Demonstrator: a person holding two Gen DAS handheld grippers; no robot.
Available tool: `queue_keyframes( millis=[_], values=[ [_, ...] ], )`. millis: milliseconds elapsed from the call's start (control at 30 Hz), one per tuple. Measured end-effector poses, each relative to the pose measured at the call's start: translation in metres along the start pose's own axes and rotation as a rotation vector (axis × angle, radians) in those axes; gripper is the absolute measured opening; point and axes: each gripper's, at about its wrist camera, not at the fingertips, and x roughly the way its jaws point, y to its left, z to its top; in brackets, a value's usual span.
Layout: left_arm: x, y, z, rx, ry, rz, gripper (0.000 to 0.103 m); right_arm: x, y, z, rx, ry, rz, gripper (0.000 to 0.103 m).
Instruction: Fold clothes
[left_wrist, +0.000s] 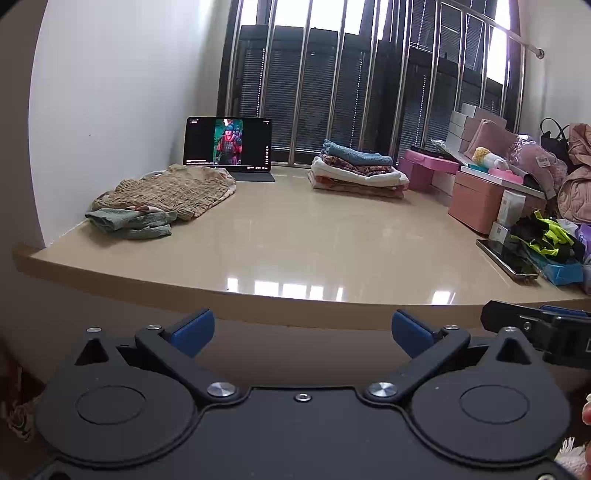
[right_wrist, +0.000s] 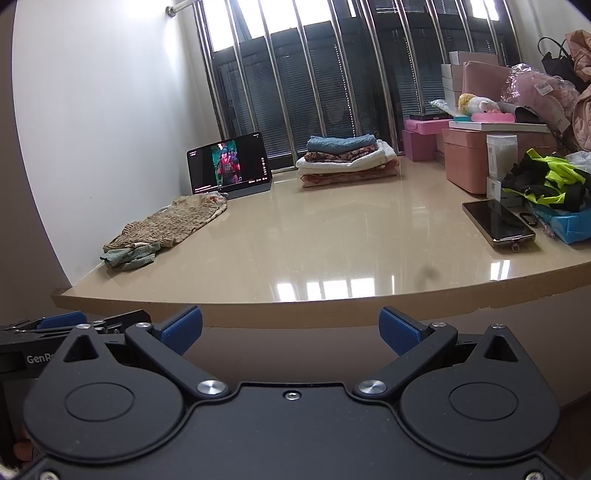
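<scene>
Left wrist view showed loose clothes (left_wrist: 162, 199) heaped at the table's (left_wrist: 295, 236) left edge, a folded stack (left_wrist: 356, 170) at its back edge. Both grippers, left (left_wrist: 303, 330) and right (right_wrist: 290, 326), hung wide open and empty off the front edge, seemingly between garments.

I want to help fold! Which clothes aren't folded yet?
The loose pile by the left wall, a tan knit with a crumpled green piece in front. The stack near the window is already folded flat.

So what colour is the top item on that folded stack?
Blue-teal folded cloth, clearest in the right wrist view.
</scene>
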Motion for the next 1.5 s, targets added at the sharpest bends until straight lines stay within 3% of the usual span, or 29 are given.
queue_keyframes(
  millis=[1500],
  values=[
    [0.0013, -0.0027, -0.0026, 0.001, 0.018, 0.005, 0.103, 0.0016, -0.0025, 0.0004, 0.006, 0.015, 0.007, 0.103]
  ],
)
